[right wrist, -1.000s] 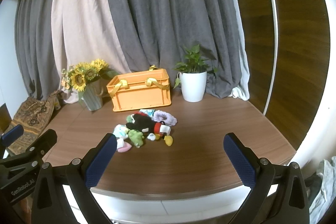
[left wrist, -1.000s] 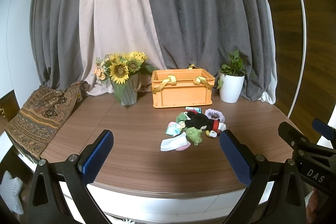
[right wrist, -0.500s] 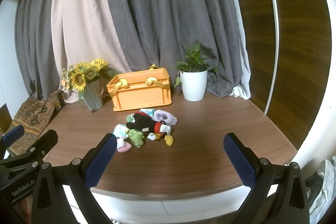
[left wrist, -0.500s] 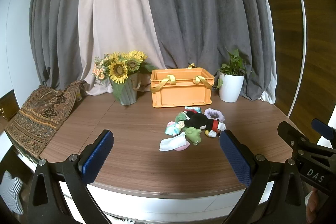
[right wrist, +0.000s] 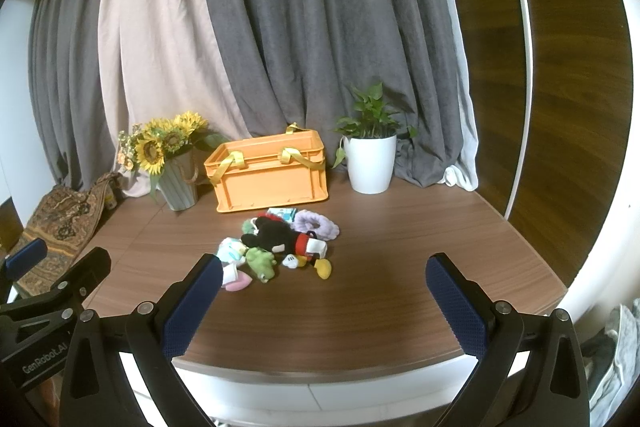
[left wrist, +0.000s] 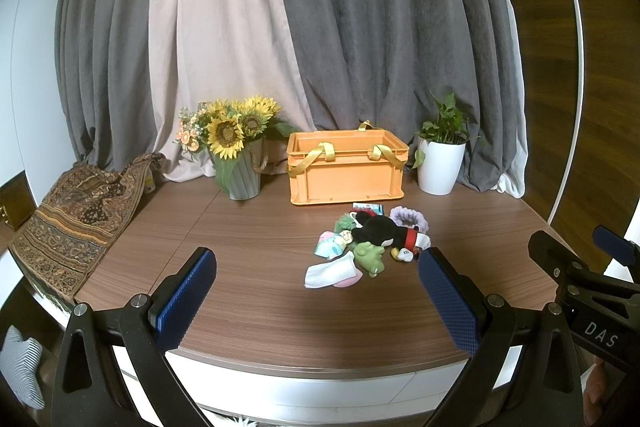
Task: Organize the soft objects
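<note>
Hovering at the near edge of the brown wood-grain tabletop (left wrist: pixel 248 291), the left gripper (left wrist: pixel 316 291) has its jaws wide apart and empty, blue ribbed pads facing each other. Ahead of them and toward their right side lies the heap of soft toys: a white folded sock (left wrist: pixel 330 271) nearest, a green plush frog (left wrist: pixel 370 255), then a black plush mouse in red shorts (left wrist: pixel 384 233) whose long axis runs crosswise to the jaws. Behind it sit a lilac fuzzy ring (left wrist: pixel 410 218) and the orange plastic crate with yellow ribbon handles (left wrist: pixel 346 167), open-topped. The right gripper (right wrist: pixel 324 301) also stands spread and empty; from it the heap lies ahead toward its left jaw. Both seem about equally near. Everything looks limp and squashable, likely to sag when pinched.
</note>
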`<state>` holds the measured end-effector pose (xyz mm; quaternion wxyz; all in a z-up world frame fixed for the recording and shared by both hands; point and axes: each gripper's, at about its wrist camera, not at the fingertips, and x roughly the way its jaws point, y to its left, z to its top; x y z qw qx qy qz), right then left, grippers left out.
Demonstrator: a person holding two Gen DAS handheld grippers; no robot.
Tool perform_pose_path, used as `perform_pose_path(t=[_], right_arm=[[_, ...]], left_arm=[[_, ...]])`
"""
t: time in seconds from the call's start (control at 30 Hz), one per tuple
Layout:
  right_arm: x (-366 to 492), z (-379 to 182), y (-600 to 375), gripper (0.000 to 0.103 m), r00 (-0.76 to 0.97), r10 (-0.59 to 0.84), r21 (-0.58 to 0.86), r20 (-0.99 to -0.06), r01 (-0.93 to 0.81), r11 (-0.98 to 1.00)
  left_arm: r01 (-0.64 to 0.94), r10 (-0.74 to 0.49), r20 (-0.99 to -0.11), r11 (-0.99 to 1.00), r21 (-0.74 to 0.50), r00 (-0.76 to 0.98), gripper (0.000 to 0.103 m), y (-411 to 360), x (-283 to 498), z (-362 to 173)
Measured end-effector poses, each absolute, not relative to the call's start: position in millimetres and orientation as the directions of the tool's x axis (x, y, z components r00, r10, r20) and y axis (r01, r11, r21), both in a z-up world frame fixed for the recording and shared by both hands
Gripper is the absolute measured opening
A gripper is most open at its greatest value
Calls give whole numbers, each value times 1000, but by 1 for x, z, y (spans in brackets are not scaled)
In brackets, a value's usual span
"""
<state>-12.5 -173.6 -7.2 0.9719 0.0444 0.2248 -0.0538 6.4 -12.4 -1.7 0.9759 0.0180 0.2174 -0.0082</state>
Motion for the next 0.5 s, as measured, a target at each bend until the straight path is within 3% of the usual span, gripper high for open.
perform_pose_path(t=[0.5], right_arm=[[-11, -8, -173, 103, 891, -83, 63, -447, 124, 990]], left_arm=[[24, -7, -429, 999, 34, 903, 103, -13, 7, -7]])
